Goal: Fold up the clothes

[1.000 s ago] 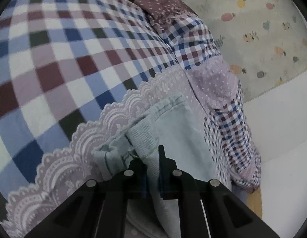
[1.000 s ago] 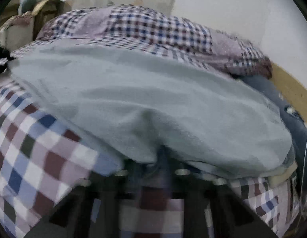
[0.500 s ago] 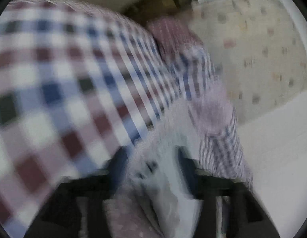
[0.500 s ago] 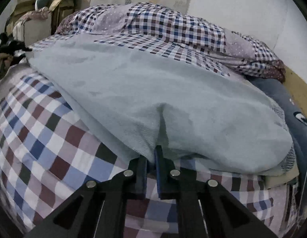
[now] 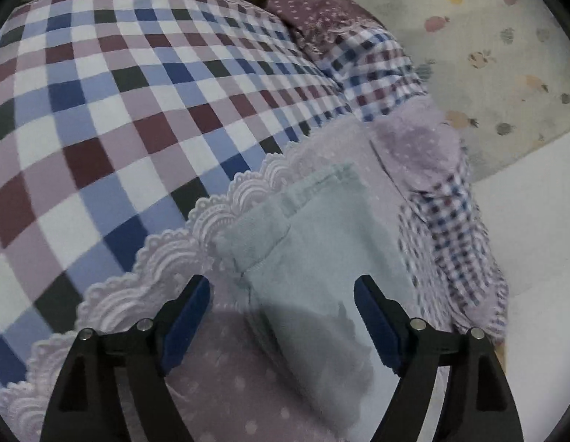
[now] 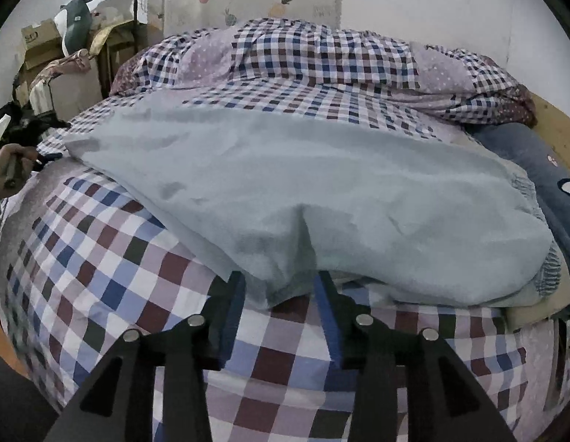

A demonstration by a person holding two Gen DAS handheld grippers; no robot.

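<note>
**Inspector:** State of the left hand-held gripper (image 5: 281, 313)?

**Assistant:** Jaws wide apart and opening. The end of the pale blue trousers (image 5: 314, 258) lies below and between them, untouched, on the lace-edged spotted sheet (image 5: 218, 379).

**Inspector:** And the right hand-held gripper (image 6: 279, 294)?

**Assistant:** Jaws partly apart, also opening. A puckered edge of the trousers (image 6: 285, 184) sits between them; neither pad appears to press on it. The garment lies folded lengthwise across the checked bedcover (image 6: 111, 269), in front of the bunched quilt (image 6: 321, 59) at the bed's far edge.

**Inspector:** Risks?

**Assistant:** In my judgement, the pucker at the near edge may set as a crease if the next fold goes over it unsmoothed. The soft bed could let the layers slide apart. A low regrasp could also catch the bedcover or lace along with the trousers.
</note>
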